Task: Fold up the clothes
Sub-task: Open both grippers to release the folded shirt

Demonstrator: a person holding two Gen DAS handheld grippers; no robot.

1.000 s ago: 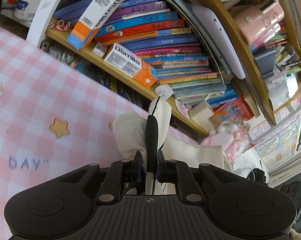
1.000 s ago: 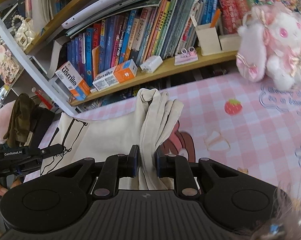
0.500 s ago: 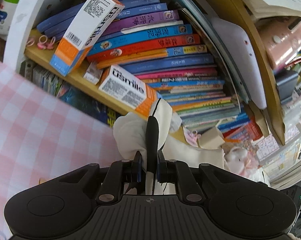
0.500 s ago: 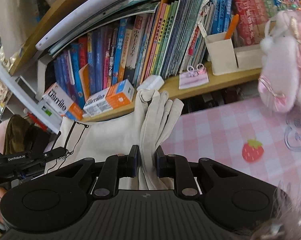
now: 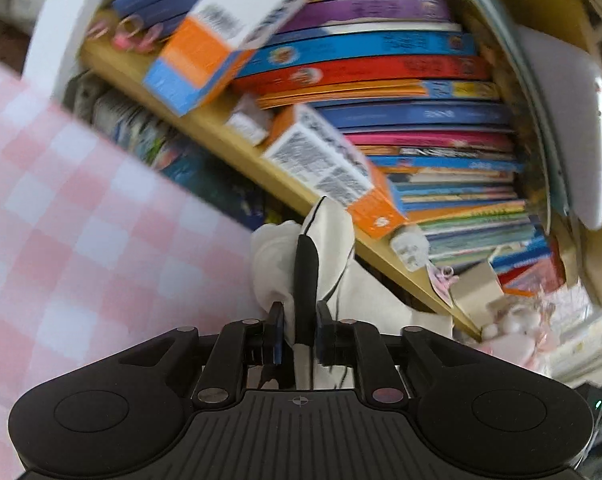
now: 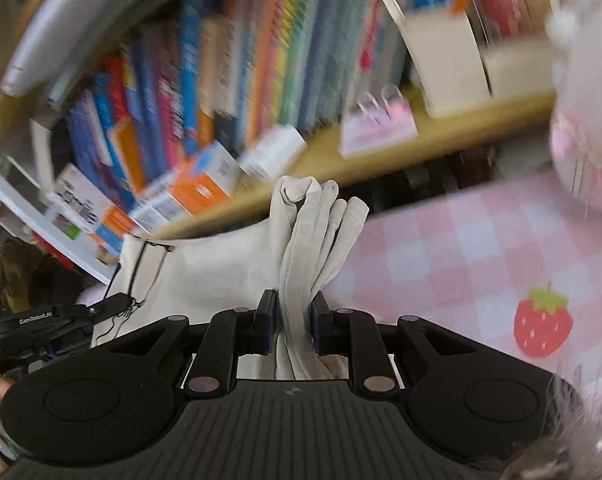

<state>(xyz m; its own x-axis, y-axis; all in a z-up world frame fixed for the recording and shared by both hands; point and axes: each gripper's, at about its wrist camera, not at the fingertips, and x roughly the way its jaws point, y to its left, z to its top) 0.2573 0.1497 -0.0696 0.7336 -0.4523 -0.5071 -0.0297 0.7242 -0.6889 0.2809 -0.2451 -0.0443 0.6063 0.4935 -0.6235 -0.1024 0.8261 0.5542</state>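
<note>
A cream garment with black line print (image 6: 221,272) hangs stretched between my two grippers above the pink checked cloth (image 6: 441,248). My right gripper (image 6: 294,312) is shut on a bunched fold of it (image 6: 321,224). My left gripper (image 5: 299,320) is shut on another bunch of the same garment (image 5: 329,240), next to a black trim strip (image 5: 305,272). The left gripper also shows at the left of the right wrist view (image 6: 61,320), holding the garment's far edge. Both views are motion blurred.
A wooden bookshelf (image 5: 261,164) full of books (image 5: 401,72) and orange-and-white boxes (image 5: 333,168) stands close behind the pink checked table (image 5: 81,240). A pink plush toy (image 6: 585,128) sits at the right. A strawberry print (image 6: 543,326) marks the cloth.
Both grippers have moved closer to the bookshelf, carrying the garment with them. The shelf looms larger and the view is now blurred. Both grips are unchanged.
</note>
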